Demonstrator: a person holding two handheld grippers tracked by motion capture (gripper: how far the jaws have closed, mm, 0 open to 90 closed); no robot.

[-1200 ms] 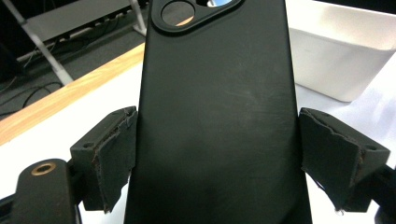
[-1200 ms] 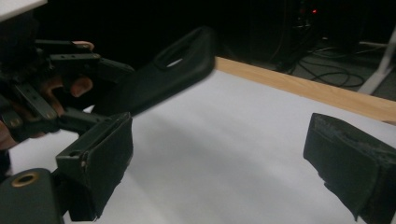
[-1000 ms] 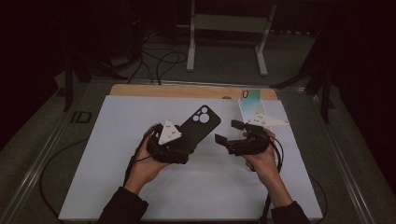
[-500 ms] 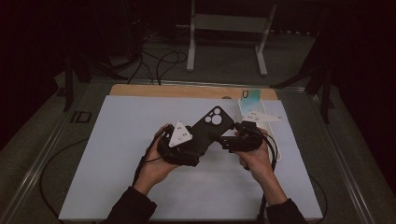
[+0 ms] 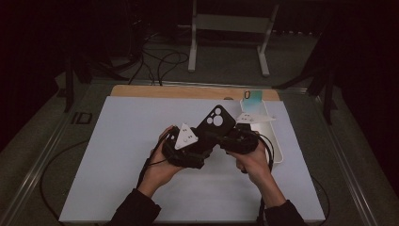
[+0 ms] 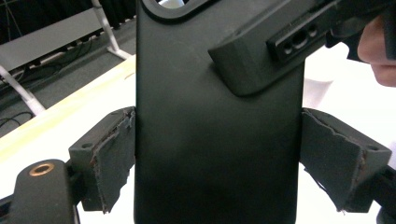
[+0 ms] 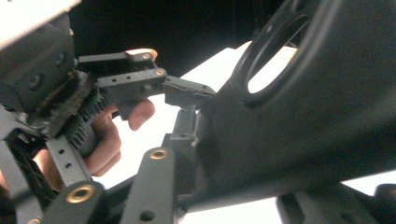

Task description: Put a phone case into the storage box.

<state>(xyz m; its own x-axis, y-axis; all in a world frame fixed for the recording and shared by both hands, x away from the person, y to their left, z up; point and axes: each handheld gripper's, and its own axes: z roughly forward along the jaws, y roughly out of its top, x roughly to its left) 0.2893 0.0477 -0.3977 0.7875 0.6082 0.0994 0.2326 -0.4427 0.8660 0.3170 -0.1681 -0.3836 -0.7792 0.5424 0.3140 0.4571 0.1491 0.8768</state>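
Note:
A black phone case (image 5: pixel 214 123) with a round camera cut-out is held up over the white mat, tilted up and to the right. My left gripper (image 5: pixel 188 146) is shut on it across its width; in the left gripper view both pads (image 6: pixel 109 158) press the case (image 6: pixel 215 140) at its long edges. My right gripper (image 5: pixel 235 141) comes in from the right and its jaws have just been closing on the case's upper right edge. One of its jaws lies flat on the case's back (image 6: pixel 261 56). In the right gripper view the case (image 7: pixel 303 116) sits between the jaws.
A white tray (image 5: pixel 275 141) stands just right of the hands, with a pale teal item (image 5: pixel 252 96) at its far end. The white mat (image 5: pixel 117 141) covers the table, a wooden strip (image 5: pixel 164 91) along its back. Cables trail from both grippers.
The two hands have come together. The left gripper carried the case a little to the right, and the right gripper moved left onto the case and closed its jaws on it.

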